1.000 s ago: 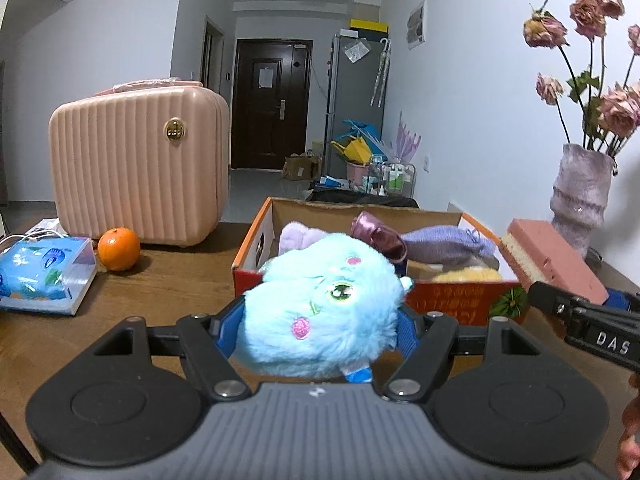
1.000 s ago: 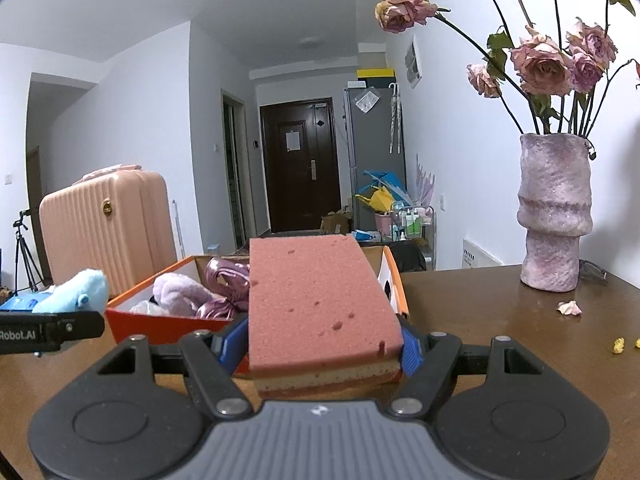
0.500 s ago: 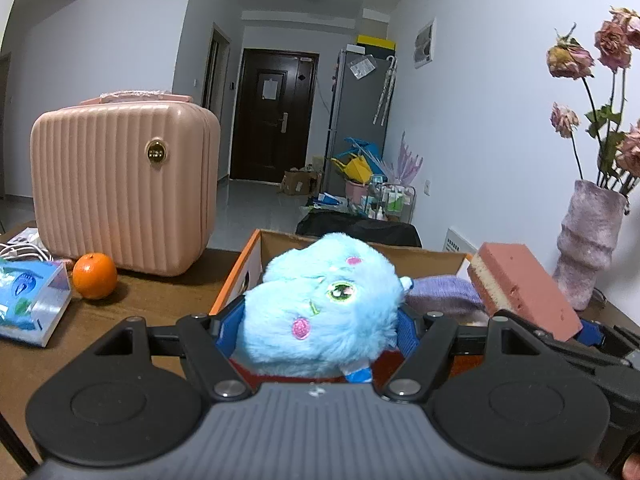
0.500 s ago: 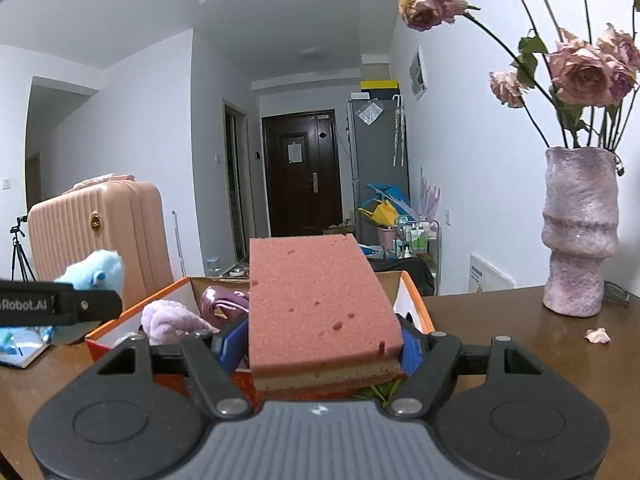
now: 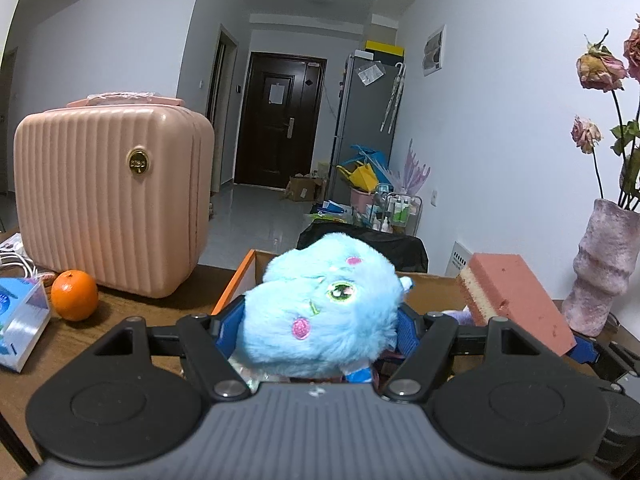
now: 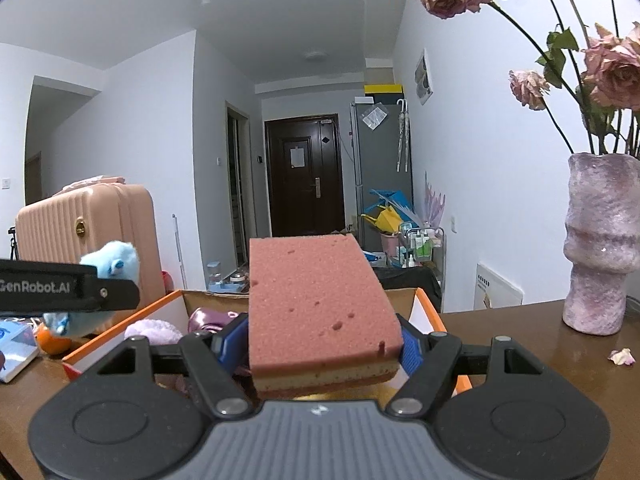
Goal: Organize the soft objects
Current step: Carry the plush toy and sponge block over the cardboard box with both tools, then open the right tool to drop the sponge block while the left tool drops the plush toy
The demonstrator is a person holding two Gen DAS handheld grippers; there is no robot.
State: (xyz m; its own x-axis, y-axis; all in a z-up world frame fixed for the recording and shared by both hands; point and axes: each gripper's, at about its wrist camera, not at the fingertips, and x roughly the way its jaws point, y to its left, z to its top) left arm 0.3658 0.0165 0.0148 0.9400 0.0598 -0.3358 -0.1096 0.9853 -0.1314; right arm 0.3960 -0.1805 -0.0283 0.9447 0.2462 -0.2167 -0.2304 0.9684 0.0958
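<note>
both tongs loaded above the orange cardboard box

a brown wooden table (image 6: 520, 328) is seen in a white-walled room, with a corridor behind it ending at a dark brown door (image 5: 276, 120) beside a tall grey refrigerator (image 5: 366, 128). on the table's left side a ribbed pink hard-shell case (image 5: 108, 200) stands upright, with a round orange fruit (image 5: 74, 295) just in front of it and a blue tissue pack (image 5: 18, 320) near that. on the right, a mottled pink ceramic vase (image 6: 600, 248) of dried pink roses (image 6: 612, 72) is set near the wall, and a fallen petal (image 6: 621, 356) lies on the wood close to it.

an open orange cardboard box (image 6: 430, 316) is placed mid-table; a lilac plush piece (image 6: 154, 330) and a shiny purple item (image 6: 208, 318) are seen inside it.

the left gripper (image 5: 320, 320) is pointed slightly downward and is clamped on a fluffy light-blue plush toy (image 5: 320, 312), which is held above the box's near left edge. the right gripper (image 6: 324, 344) is held close to level and is clenched on a pink rectangular sponge with a yellow middle layer (image 6: 320, 300), which is carried flat over the near part of the box. the two tools are held side by side, each visible in the other's view.
</note>
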